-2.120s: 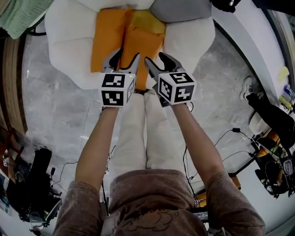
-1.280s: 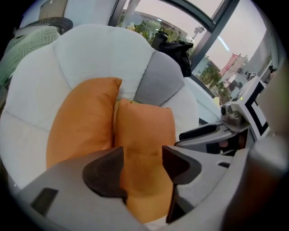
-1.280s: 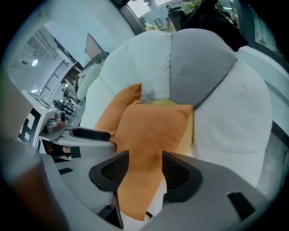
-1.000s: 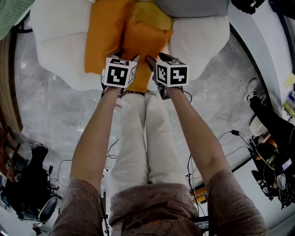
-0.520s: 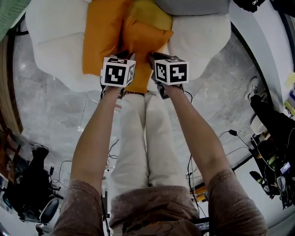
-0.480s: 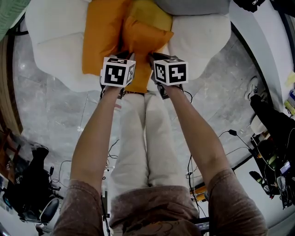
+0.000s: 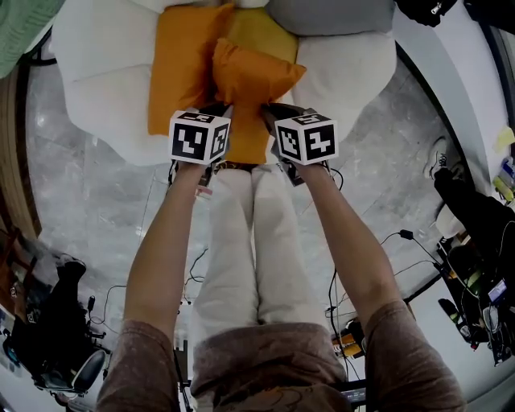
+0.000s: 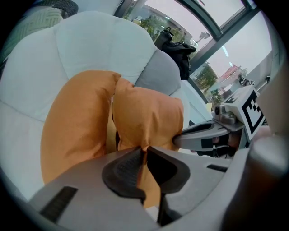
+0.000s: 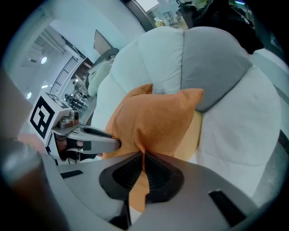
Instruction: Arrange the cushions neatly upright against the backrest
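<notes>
While both sets of jaws have just been closing, left gripper (image 8: 144, 152) and right gripper (image 9: 142, 155) each pinch the near edge of the front orange cushion (image 7: 253, 80), with its fabric clamped between the pads. It sits mid-seat on the white armchair (image 7: 105, 88), touching a second orange cushion (image 7: 181, 64) on its left. A grey cushion (image 7: 330, 14) lies behind.

The left gripper (image 8: 143, 155), its jaws just closing, pinched the small orange cushion (image 8: 146, 113) by its near edge. A second orange cushion (image 8: 76, 122) lay left of the claw; the right gripper (image 8: 180, 137) met the small one at right.
</notes>
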`<state>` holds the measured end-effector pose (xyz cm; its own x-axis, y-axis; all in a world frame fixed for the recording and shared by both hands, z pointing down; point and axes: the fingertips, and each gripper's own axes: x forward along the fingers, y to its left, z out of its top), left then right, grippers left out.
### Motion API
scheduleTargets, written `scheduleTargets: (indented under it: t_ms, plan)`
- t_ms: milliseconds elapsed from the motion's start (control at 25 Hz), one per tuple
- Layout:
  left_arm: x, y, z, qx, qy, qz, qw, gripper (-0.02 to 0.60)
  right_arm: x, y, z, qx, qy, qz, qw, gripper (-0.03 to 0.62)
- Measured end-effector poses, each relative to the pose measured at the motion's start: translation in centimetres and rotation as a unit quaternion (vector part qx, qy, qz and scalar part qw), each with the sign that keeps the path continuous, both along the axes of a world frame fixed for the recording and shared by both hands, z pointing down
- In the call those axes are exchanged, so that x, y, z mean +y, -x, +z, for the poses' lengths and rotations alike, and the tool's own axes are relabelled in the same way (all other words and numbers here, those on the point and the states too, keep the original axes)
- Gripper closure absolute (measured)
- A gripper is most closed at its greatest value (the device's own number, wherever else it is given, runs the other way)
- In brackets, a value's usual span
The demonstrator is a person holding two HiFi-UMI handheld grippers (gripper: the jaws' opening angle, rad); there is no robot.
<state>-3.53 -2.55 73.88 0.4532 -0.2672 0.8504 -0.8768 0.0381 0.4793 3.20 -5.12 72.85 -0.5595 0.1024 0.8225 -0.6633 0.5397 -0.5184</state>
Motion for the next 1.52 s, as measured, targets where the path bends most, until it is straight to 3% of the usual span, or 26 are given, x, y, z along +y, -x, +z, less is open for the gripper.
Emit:
scheduleTargets:
  t_ms: [760,1160,1520]
  plan:
    - [-9.3,-1.0,-9.1,0.039,-0.037,0.008,0.9985,0.538,-9.2,-1.0,-10.3,-0.010,-0.020,0.002,1.000,0.562]
    - [-14.0,-2.7,-6.5,0.084,-0.020,-0.017,0.9961,0.541,-14.2,-1.9,-8.9,0.024,-0.031,-0.063,0.997,0.563]
    - [-15.8,-3.9,-2.8,0.088,-0.018,-0.036,0.9953,0.543,-16.5,-3.1,-5.5,0.048,-0.055,-0.050,0.996,0.563]
